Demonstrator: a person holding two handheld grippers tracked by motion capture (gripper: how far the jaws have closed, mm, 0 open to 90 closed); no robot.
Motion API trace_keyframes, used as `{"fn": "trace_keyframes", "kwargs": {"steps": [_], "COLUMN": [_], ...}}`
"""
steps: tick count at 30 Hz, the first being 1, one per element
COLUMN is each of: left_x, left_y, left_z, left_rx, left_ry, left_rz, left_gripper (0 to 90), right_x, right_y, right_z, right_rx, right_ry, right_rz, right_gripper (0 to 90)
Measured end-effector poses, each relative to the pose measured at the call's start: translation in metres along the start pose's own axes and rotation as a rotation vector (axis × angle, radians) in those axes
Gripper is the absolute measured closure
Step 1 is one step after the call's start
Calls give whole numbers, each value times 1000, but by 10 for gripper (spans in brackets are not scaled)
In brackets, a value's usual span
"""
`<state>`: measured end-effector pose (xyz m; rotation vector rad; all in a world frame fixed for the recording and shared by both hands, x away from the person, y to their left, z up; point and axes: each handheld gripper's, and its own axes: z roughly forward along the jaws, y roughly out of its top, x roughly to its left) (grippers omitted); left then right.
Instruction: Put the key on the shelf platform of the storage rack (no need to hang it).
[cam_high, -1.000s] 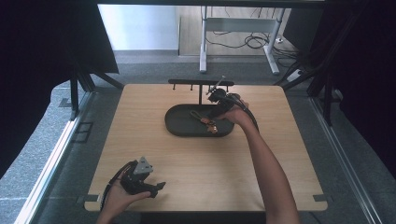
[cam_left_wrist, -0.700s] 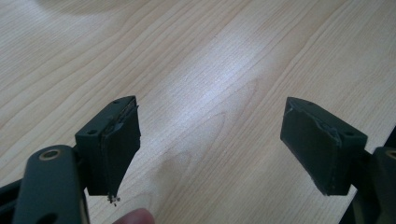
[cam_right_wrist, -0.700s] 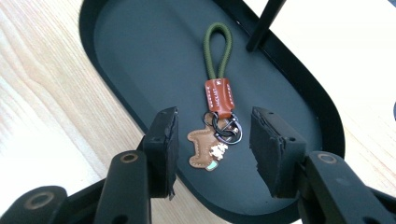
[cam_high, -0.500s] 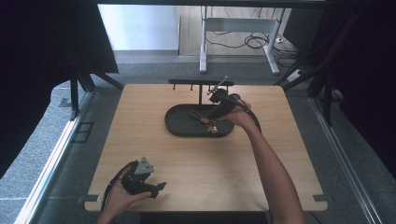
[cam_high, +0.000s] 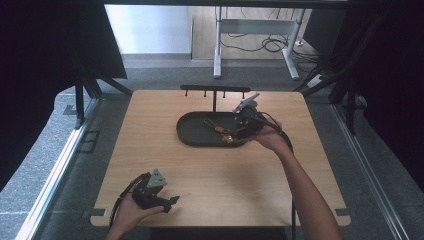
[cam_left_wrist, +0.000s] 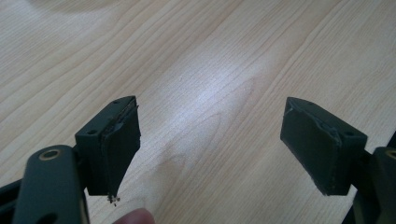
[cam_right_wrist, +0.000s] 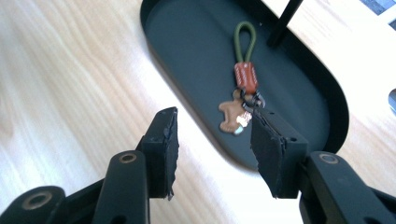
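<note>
We see the right gripper (cam_high: 239, 131) held over the right end of the black oval tray (cam_high: 192, 136) at the far middle of the table (cam_high: 210, 170), its jaws moderately apart and empty. A keychain (cam_right_wrist: 242, 100) with a green loop, brown tag and small brown figure lies inside the tray, just beyond the jaws. The left gripper (cam_high: 170, 202) rests near the table's near left edge, jaws wide apart, holding nothing.
</note>
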<state>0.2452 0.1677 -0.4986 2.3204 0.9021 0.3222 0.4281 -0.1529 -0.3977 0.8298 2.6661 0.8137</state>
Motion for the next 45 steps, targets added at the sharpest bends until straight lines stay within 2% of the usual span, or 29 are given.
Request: {"fn": "trace_keyframes", "kwargs": {"steps": [3, 4, 11, 12, 14, 21, 25, 26, 27, 29, 34, 36, 39, 45], "left_x": [0, -1, -3, -3, -3, -4, -4, -4, -4, -4, -4, -4, -4, -3], "left_y": [0, 1, 2, 2, 1, 1, 2, 2, 2, 2, 2, 2, 2, 2], "left_z": [1, 2, 3, 3, 3, 2, 2, 2, 2, 2, 2, 2, 2, 4], "left_rx": [3, 4, 7, 7, 5, 6, 8, 8, 8, 7, 9, 8, 7, 11], "left_ry": [-1, -2, -4, -4, -2, 2, 3, 4, 4, 6, 8, 8, 7, 5], "left_rz": [1, 1, 8, 8, 5, 3, 5, 6, 5, 4, 4, 6, 5, 5], "left_gripper": [203, 203, 203, 203, 203, 203, 203, 203, 203, 203, 203, 203, 203, 203], "right_x": [3, 6, 18, 18, 22, 33, 38, 42, 42, 46, 46, 46, 47, 49], "right_y": [-10, -19, -55, -55, -72, -106, -120, -130, -130, -143, -154, -155, -155, -159], "right_z": [-3, -6, -11, -11, -13, -15, -14, -11, -11, -6, -1, -3, -6, -9], "right_rx": [-12, -15, -35, -35, -59, -82, -89, -89, -89, -82, -98, -97, -127, -159], "right_ry": [4, 5, 11, 11, 28, 34, 35, 41, 41, 42, 47, 33, 32, 6], "right_rz": [0, 1, 10, 10, 17, 44, 58, 74, 74, 88, 118, 109, 113, 117], "right_gripper": [521, 518, 504, 504, 503, 499, 499, 497, 497, 496, 496, 498, 496, 448]}}
